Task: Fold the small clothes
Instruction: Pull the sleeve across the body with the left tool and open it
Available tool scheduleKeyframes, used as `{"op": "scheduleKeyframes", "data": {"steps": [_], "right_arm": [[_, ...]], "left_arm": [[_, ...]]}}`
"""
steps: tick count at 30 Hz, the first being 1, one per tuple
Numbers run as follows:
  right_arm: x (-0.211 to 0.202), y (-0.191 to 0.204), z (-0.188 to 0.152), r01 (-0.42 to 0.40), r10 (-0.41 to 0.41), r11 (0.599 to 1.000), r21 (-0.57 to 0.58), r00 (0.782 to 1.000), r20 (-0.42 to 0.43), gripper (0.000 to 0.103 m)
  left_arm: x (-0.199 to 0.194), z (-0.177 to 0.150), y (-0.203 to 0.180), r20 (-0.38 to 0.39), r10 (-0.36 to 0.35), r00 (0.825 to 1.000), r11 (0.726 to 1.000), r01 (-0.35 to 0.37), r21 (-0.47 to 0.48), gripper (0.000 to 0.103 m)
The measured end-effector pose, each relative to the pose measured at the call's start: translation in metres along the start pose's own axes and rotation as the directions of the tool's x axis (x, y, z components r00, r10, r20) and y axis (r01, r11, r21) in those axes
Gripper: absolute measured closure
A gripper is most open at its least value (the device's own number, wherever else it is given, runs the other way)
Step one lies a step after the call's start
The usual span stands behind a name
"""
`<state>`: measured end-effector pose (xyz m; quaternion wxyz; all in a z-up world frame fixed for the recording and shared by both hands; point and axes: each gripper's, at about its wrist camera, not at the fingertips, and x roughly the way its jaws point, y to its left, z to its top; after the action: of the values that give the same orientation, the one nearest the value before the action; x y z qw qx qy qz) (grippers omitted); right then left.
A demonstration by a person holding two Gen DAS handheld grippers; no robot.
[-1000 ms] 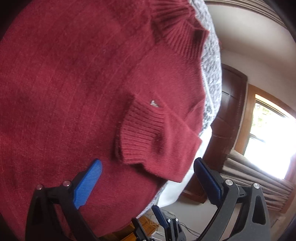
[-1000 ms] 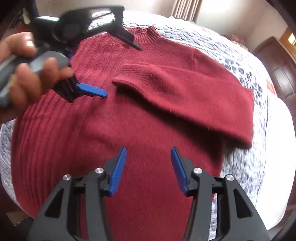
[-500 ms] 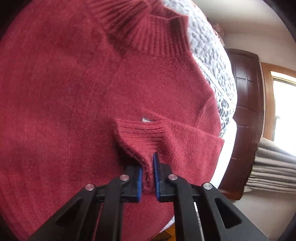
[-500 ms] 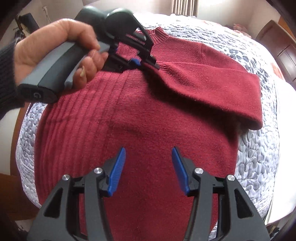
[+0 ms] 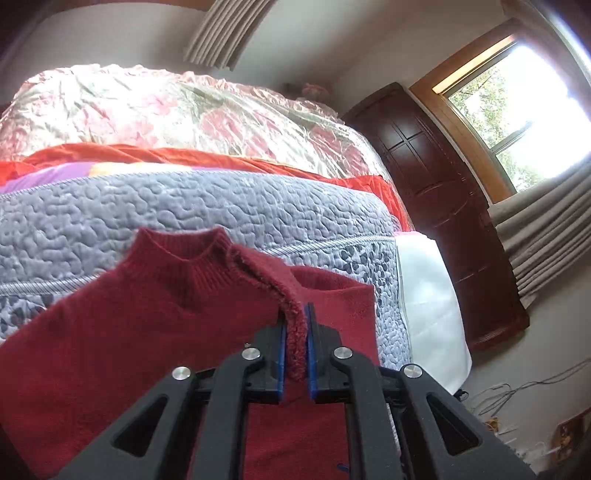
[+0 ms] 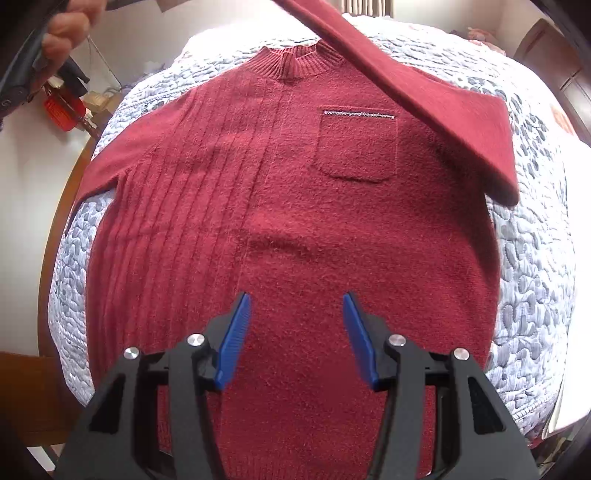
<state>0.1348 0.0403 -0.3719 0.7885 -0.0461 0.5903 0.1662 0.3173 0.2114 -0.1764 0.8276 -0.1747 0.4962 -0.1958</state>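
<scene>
Left gripper (image 5: pixel 295 347) is clamped tight on the cuff (image 5: pixel 293 332) of the sleeve (image 6: pixel 417 88), blue pads (image 5: pixel 281 354) pressed to the fuzzy red knit from both sides, and the cuff stands up between them. That sleeve runs taut, lifted off the sweater (image 6: pixel 295 229), slanting from the top of the right wrist view down to the shoulder on the far right of the right gripper (image 6: pixel 297 339). Right gripper hangs over the lower middle of the sweater with its fingers wide apart, nothing between them, red knit showing in the gap. Sweater lies flat, front up, on the grey quilt (image 6: pixel 532 258), collar (image 6: pixel 295 62) at the far end from the right gripper, hem nearest it. Ahead and right of the right gripper sits the chest pocket (image 6: pixel 356 147), a pale stitched line along its top edge, uncovered under the raised sleeve. Ribbed lines run down the panel to the left. The other sleeve (image 6: pixel 107 166) lies out to the far left on the quilt. A hand (image 6: pixel 66 22) shows in the top left corner of the right wrist view, gripping a dark handle. Beyond the left gripper, past the collar, the quilt rises to a floral cover (image 5: pixel 177 110) with an orange fabric band (image 5: pixel 221 157) under it; a dark wooden door (image 5: pixel 443 206) and a bright window (image 5: pixel 517 110) stand off to the right.
</scene>
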Motion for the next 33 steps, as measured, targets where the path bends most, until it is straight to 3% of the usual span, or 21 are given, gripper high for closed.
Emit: {"op": "scheduleKeyframes", "data": {"steps": [8,24,28,33], "right_arm": [[0.007,0.005,-0.005,-0.003,0.003,1.0,-0.009,1.0,-0.022,0.051],[0.023,0.008,0.003,0.006,-0.007,0.999,-0.036,0.999,-0.048,0.051],[0.023,-0.006,0.017,0.0,0.0,1.0,-0.018,1.0,-0.014,0.048],[0.013,-0.066,0.067,-0.088,0.074,0.991,0.098,0.988,0.138,0.028]], "left_arm": [[-0.035,-0.034,0.087,0.014,0.052,0.999,0.994,-0.05,-0.097,0.095],[-0.037,-0.103,0.19,-0.028,0.111,0.993,0.95,-0.114,-0.289,0.095],[-0.018,-0.126,0.217,-0.072,0.107,0.992,0.929,-0.126,-0.347,0.094],[-0.004,-0.143,0.236,-0.095,0.125,0.988,0.914,-0.151,-0.377,0.086]]}}
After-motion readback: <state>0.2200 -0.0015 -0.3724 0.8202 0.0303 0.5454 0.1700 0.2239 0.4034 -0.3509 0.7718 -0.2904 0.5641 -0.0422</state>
